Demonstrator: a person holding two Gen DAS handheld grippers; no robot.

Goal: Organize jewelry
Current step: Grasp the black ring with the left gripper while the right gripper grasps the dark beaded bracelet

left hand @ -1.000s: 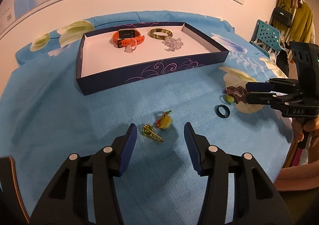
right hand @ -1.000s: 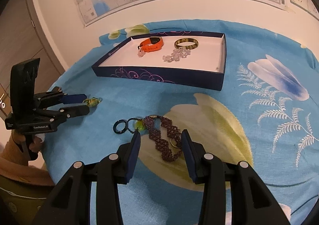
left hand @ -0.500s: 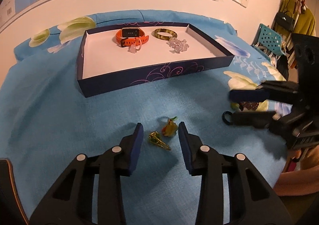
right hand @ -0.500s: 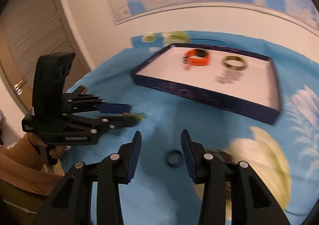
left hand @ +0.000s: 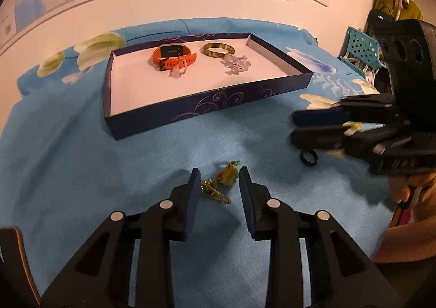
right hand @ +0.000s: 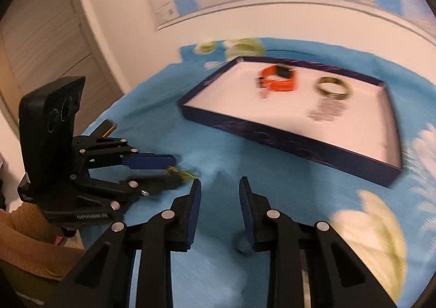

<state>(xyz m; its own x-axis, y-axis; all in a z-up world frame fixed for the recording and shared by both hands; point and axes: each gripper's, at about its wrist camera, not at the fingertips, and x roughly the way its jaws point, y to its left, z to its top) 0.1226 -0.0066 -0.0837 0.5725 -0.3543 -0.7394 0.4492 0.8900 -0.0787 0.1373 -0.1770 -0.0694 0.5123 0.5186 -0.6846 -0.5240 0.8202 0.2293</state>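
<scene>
Jewelry's split up right now: an orange watch (left hand: 174, 57), a gold bangle (left hand: 217, 49) and some clear beads (left hand: 236, 64) sit inside the navy tray (left hand: 207, 106) on the blue floral cloth (left hand: 68, 160). In front of the tray, two little gold-green charms (left hand: 222, 184) lie between the left gripper (left hand: 219, 188) jaws, which stand narrowly apart, not squeezing them. Right of the charms a black ring (left hand: 309, 158) lies under the right gripper (right hand: 219, 193), jaws parted, nothing held.
</scene>
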